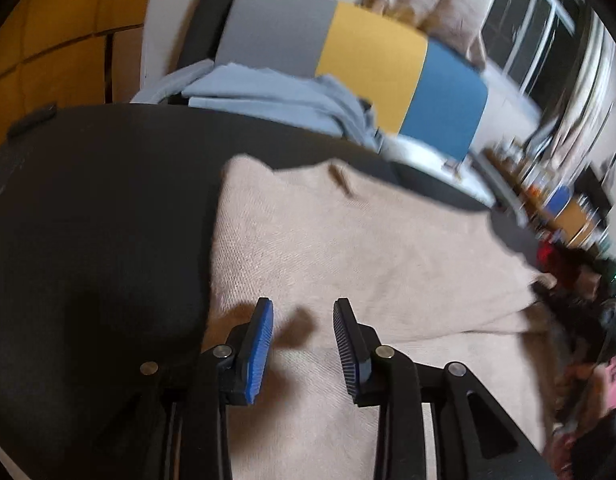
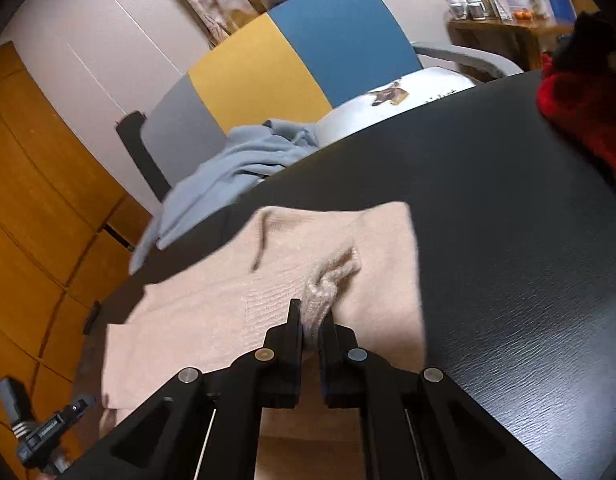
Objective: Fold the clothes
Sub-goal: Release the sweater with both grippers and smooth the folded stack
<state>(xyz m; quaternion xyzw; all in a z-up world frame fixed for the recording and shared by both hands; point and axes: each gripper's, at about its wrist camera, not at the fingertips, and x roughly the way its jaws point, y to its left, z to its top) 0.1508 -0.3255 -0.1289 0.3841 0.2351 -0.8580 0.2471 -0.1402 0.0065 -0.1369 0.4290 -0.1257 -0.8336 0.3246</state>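
Right wrist view: the right gripper (image 2: 311,320) is clamped on a bunched ridge of the beige knit sweater (image 2: 236,300), its jaws pressed together on the fabric, probably so that this edge can be carried over for a fold. Left wrist view: the left gripper (image 1: 304,320) stands with jaws apart above the same sweater (image 1: 347,248), nothing between the blue ribbed pads (image 1: 262,344); it appears free, ready to pin or take another edge. The garment lies partly flattened on a black wood-grain table (image 2: 507,240), near its front edge, one layer seemingly already doubled. Farther along the tabletop, a red and black garment (image 2: 575,104) waits at the right margin. Beyond the table, a chair with grey, yellow and blue back panels (image 2: 292,64) carries a crumpled light-blue garment (image 2: 236,160) and a white cushion (image 2: 387,108). Orange cabinets (image 2: 32,184), a pale wall and a cluttered wooden shelf (image 2: 503,28) close the room.
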